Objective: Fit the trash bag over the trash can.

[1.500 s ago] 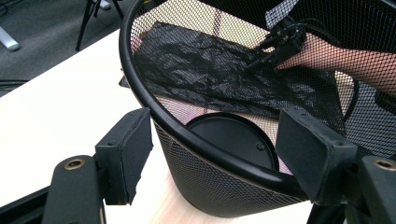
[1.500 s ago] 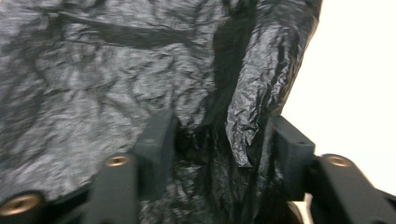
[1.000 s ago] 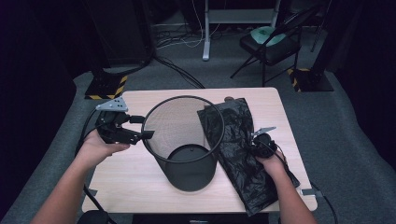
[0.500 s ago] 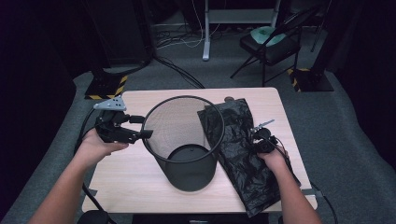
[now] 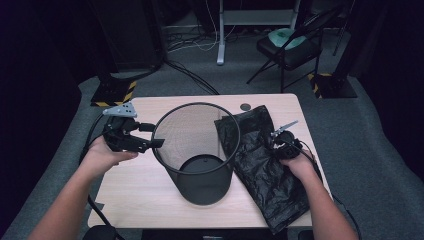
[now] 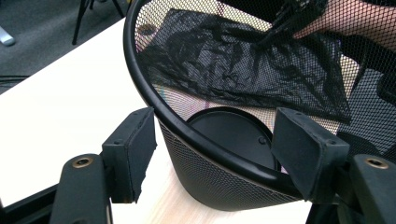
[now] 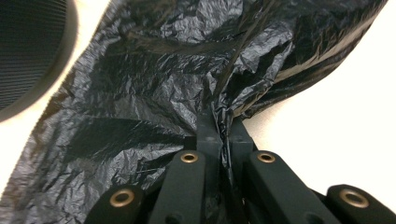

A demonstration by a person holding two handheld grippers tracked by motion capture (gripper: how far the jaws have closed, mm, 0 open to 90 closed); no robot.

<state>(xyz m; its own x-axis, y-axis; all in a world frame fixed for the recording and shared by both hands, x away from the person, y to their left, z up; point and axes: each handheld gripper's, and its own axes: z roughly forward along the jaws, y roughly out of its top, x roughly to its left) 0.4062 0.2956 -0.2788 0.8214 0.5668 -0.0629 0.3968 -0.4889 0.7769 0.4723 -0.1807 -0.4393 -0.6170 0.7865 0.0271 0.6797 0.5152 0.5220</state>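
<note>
Mesh bin (image 5: 197,150) seemingly empty, bag (image 5: 260,160) outside.

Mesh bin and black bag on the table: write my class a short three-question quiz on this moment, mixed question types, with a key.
1. True or false: the right tool is shut on the black plastic bag.
2. What passes between the left tool's open jaws?
A. the bin's rim
B. a cable
C. the bag
3. In the high view, on which side of the mesh bin does the bag lie on the table?

Key
1. True; a fold is pinched between its jaws.
2. A
3. Its right.
</note>
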